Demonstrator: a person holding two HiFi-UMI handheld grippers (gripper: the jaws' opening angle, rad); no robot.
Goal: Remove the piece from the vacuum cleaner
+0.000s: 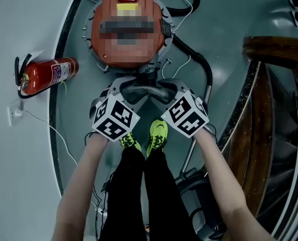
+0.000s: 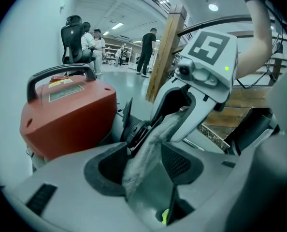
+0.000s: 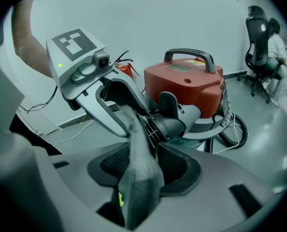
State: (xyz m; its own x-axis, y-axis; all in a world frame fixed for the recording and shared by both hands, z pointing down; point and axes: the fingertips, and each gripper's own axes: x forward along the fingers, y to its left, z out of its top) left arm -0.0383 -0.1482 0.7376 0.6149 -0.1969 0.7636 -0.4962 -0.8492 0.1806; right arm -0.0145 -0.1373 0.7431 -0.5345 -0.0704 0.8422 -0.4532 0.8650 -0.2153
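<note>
A red cylindrical fire extinguisher [image 1: 46, 74] with a black hose and handle sits against the pale wall [image 1: 18, 185], and just below it in the head view a thin white cable [image 1: 51, 130] trails from a small white wall socket [image 1: 14, 114]. A dark brown curved wooden stair rail [image 1: 277, 46] sweeps over the grey-green floor [image 1: 229, 14] at the right. Far back in the hall, a black office chair [image 2: 72, 33] stands near a person in dark clothes [image 2: 147, 50] and a pale wooden post [image 2: 165, 52].

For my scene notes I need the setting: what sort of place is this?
Probably an open-plan office or lab: people on office chairs, a wooden staircase, a fire extinguisher on the smooth floor.
</note>
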